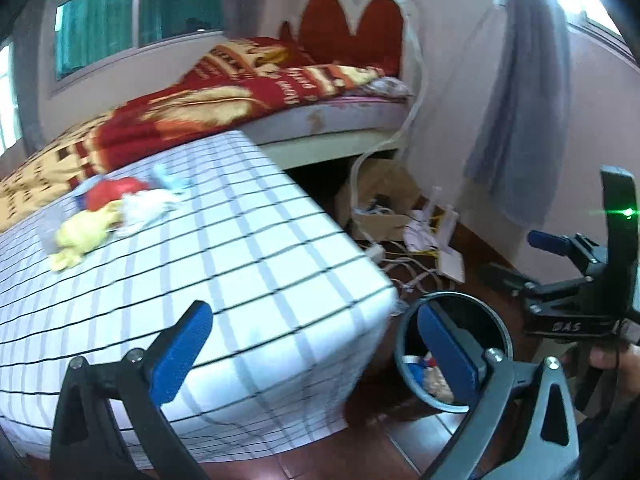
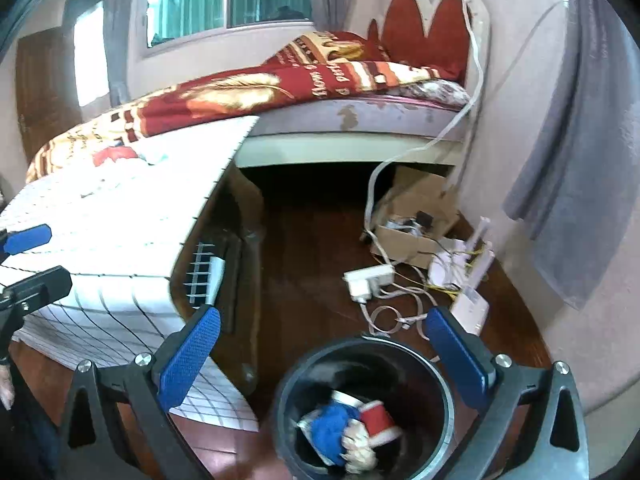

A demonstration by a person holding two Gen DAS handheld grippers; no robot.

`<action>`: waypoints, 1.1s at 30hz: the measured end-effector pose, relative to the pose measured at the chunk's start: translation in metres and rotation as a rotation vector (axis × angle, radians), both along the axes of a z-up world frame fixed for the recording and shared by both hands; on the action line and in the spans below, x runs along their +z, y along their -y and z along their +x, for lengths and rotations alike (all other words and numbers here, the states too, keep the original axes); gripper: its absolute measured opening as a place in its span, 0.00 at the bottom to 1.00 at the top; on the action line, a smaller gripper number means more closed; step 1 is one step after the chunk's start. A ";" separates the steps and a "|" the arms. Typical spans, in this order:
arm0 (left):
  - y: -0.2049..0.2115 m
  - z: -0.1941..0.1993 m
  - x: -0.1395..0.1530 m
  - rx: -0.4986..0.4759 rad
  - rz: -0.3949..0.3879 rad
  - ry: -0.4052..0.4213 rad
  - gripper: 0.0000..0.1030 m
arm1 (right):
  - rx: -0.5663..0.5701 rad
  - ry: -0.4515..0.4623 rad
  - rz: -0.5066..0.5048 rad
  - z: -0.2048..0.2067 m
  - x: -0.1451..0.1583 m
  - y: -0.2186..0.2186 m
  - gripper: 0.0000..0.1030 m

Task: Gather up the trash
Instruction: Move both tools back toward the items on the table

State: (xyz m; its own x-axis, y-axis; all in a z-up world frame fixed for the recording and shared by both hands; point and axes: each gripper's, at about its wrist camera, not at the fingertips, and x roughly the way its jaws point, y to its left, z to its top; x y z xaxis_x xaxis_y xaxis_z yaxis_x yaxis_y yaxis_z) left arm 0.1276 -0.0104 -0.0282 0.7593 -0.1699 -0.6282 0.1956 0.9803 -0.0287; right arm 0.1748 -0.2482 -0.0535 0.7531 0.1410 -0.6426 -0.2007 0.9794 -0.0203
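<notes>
A table under a white checked cloth [image 1: 248,248] carries a small heap of trash: a yellow crumpled wrapper [image 1: 80,236], a red piece [image 1: 112,192] and white paper [image 1: 144,204]. My left gripper [image 1: 316,352] hangs open and empty over the table's near corner. On the floor beside that corner stands a dark round bin [image 2: 284,392] holding a blue wad [image 2: 332,424], a red-and-white cup [image 2: 380,420] and a beige scrap. Directly above the bin, my right gripper [image 2: 324,360] is open with nothing in it. The bin [image 1: 452,295] also shows behind my left gripper's right finger.
A bed with a red and gold blanket [image 2: 248,92] lies behind the table. A cardboard box [image 2: 416,216], a power strip [image 2: 368,280], a white router [image 2: 472,304] and loose cables crowd the wooden floor by the wall. A grey curtain [image 1: 520,120] hangs at right.
</notes>
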 end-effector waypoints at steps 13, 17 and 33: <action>-0.140 -0.009 0.006 0.299 -0.001 0.037 0.99 | 0.182 -0.011 0.034 0.026 0.018 -0.114 1.00; -0.181 -0.014 0.005 0.380 -0.009 0.036 0.99 | 0.250 0.003 0.036 0.031 0.024 -0.151 1.00; -0.250 0.040 0.005 0.462 0.020 0.028 0.98 | 0.417 -0.043 -0.013 0.117 0.032 -0.299 0.93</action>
